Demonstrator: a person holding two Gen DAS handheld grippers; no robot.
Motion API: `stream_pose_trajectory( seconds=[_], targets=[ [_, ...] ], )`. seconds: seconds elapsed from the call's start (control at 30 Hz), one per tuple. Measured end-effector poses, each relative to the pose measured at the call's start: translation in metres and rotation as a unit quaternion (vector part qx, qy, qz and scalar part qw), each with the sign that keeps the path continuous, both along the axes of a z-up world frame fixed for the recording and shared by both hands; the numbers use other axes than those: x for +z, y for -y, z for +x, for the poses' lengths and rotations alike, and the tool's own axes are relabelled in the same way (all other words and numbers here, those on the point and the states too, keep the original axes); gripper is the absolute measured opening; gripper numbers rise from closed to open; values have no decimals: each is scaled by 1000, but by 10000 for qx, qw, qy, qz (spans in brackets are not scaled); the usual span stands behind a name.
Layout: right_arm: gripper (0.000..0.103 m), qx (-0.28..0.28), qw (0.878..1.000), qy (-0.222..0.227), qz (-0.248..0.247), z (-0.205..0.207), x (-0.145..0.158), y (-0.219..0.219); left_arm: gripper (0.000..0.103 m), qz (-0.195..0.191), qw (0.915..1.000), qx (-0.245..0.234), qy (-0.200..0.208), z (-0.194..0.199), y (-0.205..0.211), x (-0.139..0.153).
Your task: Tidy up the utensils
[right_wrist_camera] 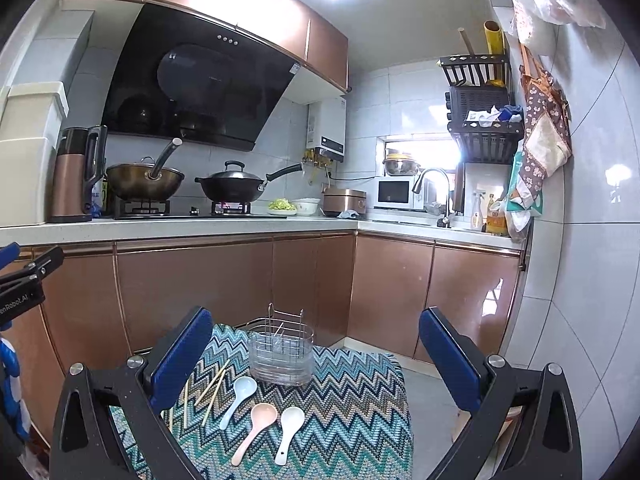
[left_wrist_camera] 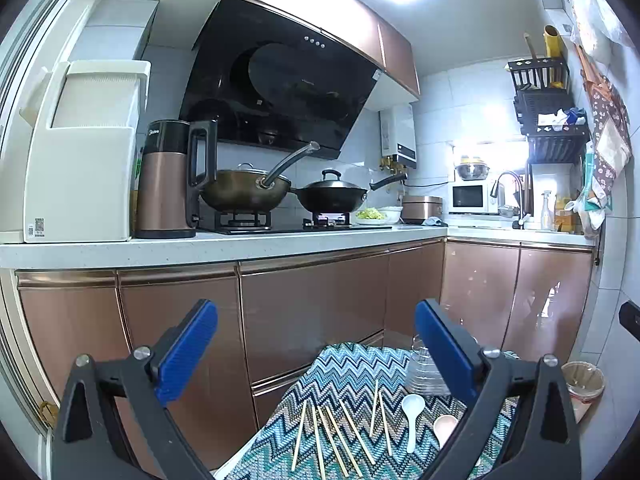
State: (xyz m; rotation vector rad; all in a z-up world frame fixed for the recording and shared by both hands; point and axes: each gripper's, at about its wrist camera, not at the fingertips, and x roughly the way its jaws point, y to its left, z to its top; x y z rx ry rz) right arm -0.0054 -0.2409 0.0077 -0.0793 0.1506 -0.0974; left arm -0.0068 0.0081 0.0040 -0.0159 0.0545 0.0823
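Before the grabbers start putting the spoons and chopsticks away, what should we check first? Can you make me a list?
1. Left gripper open and empty: ok.
2. Right gripper open and empty: ok.
3. Utensil holder standing upright on the zigzag cloth: ok.
4. Three spoons easy to reach, lying apart: pale blue spoon, pink spoon, white spoon: ok.
5. Chopsticks lying neatly side by side: not ok, they are scattered and some look crossed.
6. Room inside the holder: cannot tell for sure; it looks mostly empty through the clear wall.
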Motion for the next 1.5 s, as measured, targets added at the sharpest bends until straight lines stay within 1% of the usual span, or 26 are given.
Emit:
stream_pose_trajectory(
  seconds=[0.27,0.47,0.57,0.67,0.87,1.0,1.07,1.2,1.27,1.33,1.37,1.43,1.47,1.5],
  targets=[
    [103,-96,9999,50,-42,3,0,2,100,-87,9999,28,46,2,-5,0],
    [103,-133,9999,-41,1,13,-2,5,100,-68,10000,-8,66,4,-5,-1],
    [103,-138,9999,-32,45,17,-2,8,100,-71,9999,-122,5,9,-5,-1],
    [103,-119,9999,-26,113,21,-2,11,100,-63,9999,-137,-28,14,-5,0],
    [103,-131,9997,-122,146,34,-4,19,100,-238,9996,-63,-129,31,-18,3],
    [103,-77,9995,-211,227,47,-8,26,100,-312,9990,-97,-309,47,-24,2],
    [103,-28,9992,-331,221,57,-12,28,100,-378,9979,-190,-494,58,-28,-2],
    [103,138,9970,-706,269,81,-27,34,100,-514,9917,-327,-1132,92,-29,-21],
    [103,244,9937,-1031,373,99,-40,41,100,-551,9874,-378,-1436,108,-27,-33],
    [103,331,9898,-1302,484,113,-52,47,99,-635,9793,-469,-1866,128,-26,-48],
    [103,397,9856,-1539,584,125,-63,52,99,-660,9765,-498,-1992,135,-26,-53],
    [103,535,9784,-1866,713,139,-78,58,99,-773,9664,-590,-2379,154,-25,-68],
    [103,651,9724,-2088,810,149,-88,62,99,-826,9601,-651,-2591,164,-25,-76],
    [103,742,9665,-2296,881,158,-99,65,99,-911,9510,-728,-2862,177,-25,-87]
  ],
)
